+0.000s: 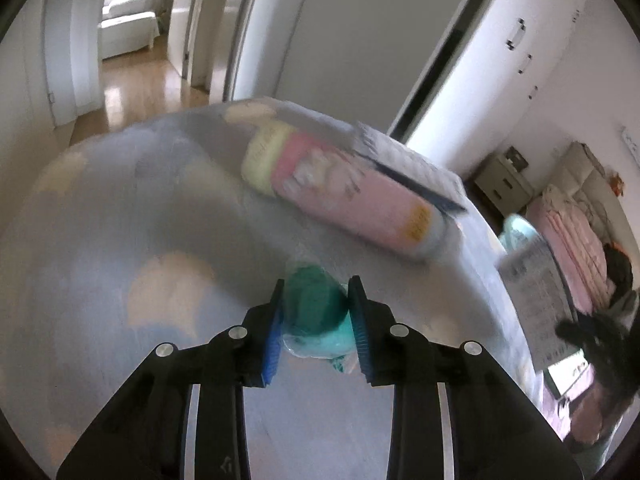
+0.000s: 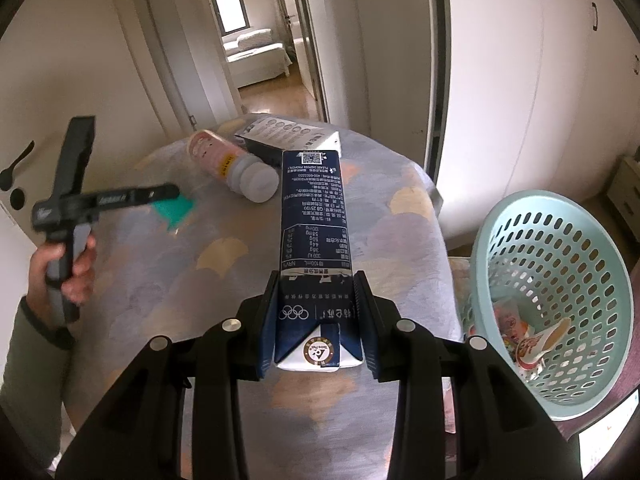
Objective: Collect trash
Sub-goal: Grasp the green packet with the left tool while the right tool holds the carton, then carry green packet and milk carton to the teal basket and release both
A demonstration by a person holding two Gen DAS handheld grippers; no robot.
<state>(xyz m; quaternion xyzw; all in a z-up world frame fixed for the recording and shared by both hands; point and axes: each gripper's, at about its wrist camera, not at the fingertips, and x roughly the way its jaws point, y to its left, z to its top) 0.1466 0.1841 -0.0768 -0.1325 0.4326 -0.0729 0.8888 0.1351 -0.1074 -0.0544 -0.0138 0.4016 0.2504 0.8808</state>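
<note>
Round patterned tablecloth point(image 2: 224, 280) by a hallway — left tongs point(image 1: 316, 312) clamp green wrapper point(image 1: 316, 308), right tongs point(image 2: 316, 312) clamp carton point(image 2: 312, 216).

Soft daylight from far windows; left view motion-blurred, right sharp, edges fisheye-bent

Table: round table with a grey-lilac cloth patterned in orange patches point(image 2: 400, 216) is sitting by the doorway.
Wardrobe: tall white wardrobe with dark handles point(image 2: 520, 80) is standing right.
Sofa: white sofa point(image 2: 256, 52) is showing beyond the hallway.
</note>
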